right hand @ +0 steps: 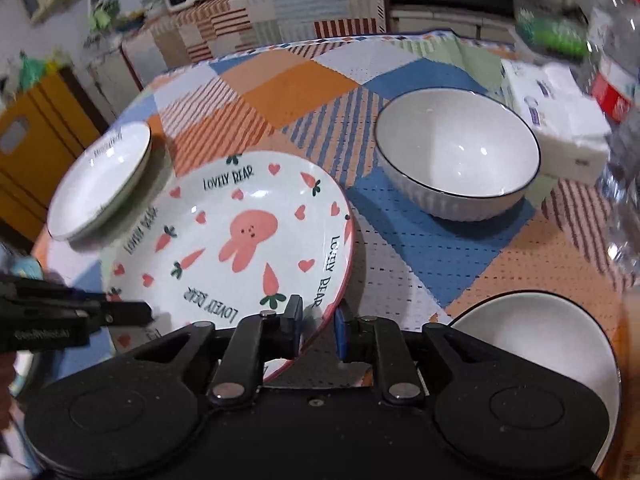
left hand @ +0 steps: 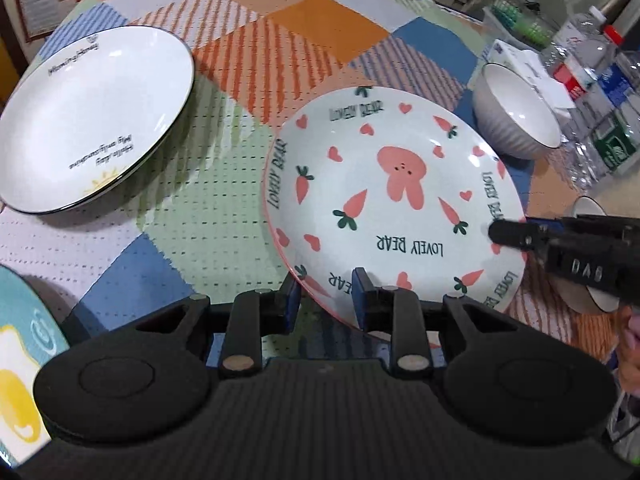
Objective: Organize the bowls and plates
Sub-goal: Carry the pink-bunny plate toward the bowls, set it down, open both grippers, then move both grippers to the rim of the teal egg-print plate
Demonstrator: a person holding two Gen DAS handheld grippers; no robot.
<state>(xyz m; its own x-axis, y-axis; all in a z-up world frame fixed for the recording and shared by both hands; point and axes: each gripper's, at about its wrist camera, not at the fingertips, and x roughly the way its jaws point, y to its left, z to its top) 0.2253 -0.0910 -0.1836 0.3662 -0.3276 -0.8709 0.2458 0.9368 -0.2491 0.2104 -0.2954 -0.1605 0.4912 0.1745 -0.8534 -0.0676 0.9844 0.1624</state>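
Observation:
A rabbit-and-carrot plate (left hand: 392, 196) marked "LOVELY BEAR" is tilted above the patchwork tablecloth, and it also shows in the right wrist view (right hand: 240, 248). My left gripper (left hand: 326, 300) is shut on its near rim. My right gripper (right hand: 318, 322) is shut on the opposite rim, and it enters the left wrist view (left hand: 508, 234) from the right. A white black-rimmed plate (left hand: 92, 116) lies at the left. A white ribbed bowl (right hand: 458, 156) stands at the back right. Another white dish (right hand: 560, 344) sits close under my right gripper.
A teal plate with a yellow egg print (left hand: 20, 364) lies at the near left edge. A tissue pack (right hand: 560, 128) and plastic bottles (left hand: 600, 92) stand along the right side of the table. The tablecloth (left hand: 280, 40) covers the table.

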